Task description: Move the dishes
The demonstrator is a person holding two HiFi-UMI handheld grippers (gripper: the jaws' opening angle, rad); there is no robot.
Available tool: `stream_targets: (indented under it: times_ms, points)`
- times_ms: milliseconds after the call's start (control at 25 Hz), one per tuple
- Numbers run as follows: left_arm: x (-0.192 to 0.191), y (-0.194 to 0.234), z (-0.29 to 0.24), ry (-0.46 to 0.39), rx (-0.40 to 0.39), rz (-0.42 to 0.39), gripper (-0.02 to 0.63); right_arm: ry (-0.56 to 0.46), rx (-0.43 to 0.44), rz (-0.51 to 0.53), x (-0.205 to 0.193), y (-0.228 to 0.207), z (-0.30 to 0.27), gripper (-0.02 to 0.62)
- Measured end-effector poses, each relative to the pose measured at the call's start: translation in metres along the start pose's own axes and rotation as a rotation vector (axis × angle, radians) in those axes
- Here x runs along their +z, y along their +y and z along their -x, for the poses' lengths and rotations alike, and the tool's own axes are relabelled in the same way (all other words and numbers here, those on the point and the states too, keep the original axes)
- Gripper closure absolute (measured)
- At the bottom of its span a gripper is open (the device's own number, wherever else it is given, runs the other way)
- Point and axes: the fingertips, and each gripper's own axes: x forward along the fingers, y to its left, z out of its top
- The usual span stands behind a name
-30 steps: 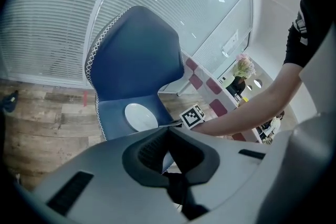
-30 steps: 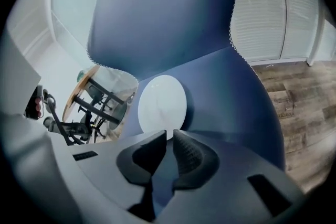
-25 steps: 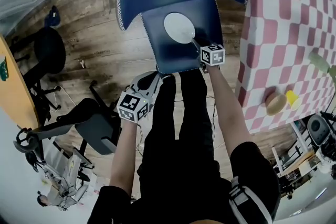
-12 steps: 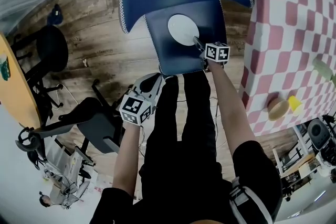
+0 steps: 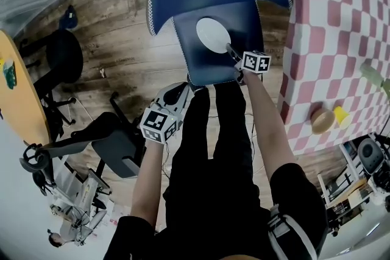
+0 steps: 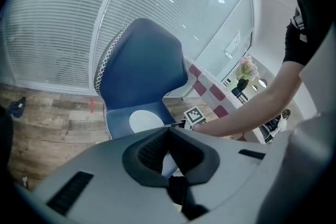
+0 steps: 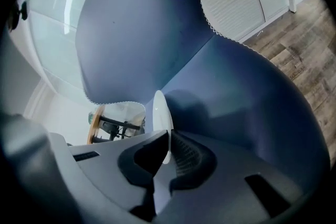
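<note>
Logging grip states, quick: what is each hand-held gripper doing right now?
Left hand-held gripper: closed, empty.
Right hand-held gripper: jaws just closed onto the rim of the round white plate.

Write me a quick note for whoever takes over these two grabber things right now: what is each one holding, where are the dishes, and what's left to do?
Right gripper: its jaws have just been closing and now pinch the rim of the white plate over the blue chair's seat. I cannot tell whether the plate has lifted clear.
Left gripper: shut, empty, held low beside the person's leg.
Other dishes: a tan bowl and a yellow cup sit on the checked table.
Done: plate gripped.
Left: carry it off the chair, probably to the table.
</note>
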Motion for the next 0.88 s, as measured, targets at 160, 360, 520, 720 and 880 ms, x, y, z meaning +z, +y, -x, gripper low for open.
stream_targets:
  times_ms: [160,360,520,720,880]
  points:
    - [0.003,-0.004,0.020,-0.021,0.008,-0.019,0.584,-0.011,0.035,-0.022,-0.003,0.024,0.009,0.565]
    - [0.006,-0.014,0.052,-0.057,0.008,-0.033,0.584,-0.071,0.062,-0.052,-0.001,0.056,0.028,0.566]
    - [0.003,-0.025,0.083,-0.074,0.007,-0.036,0.584,-0.094,0.058,-0.042,-0.007,0.088,0.049,0.566]
    - [0.008,-0.044,0.124,-0.099,-0.003,-0.063,0.584,-0.143,0.061,-0.060,-0.014,0.132,0.084,0.566]
    - [0.017,-0.060,0.155,-0.113,-0.016,-0.103,0.584,-0.191,0.060,-0.080,-0.023,0.163,0.115,0.566]
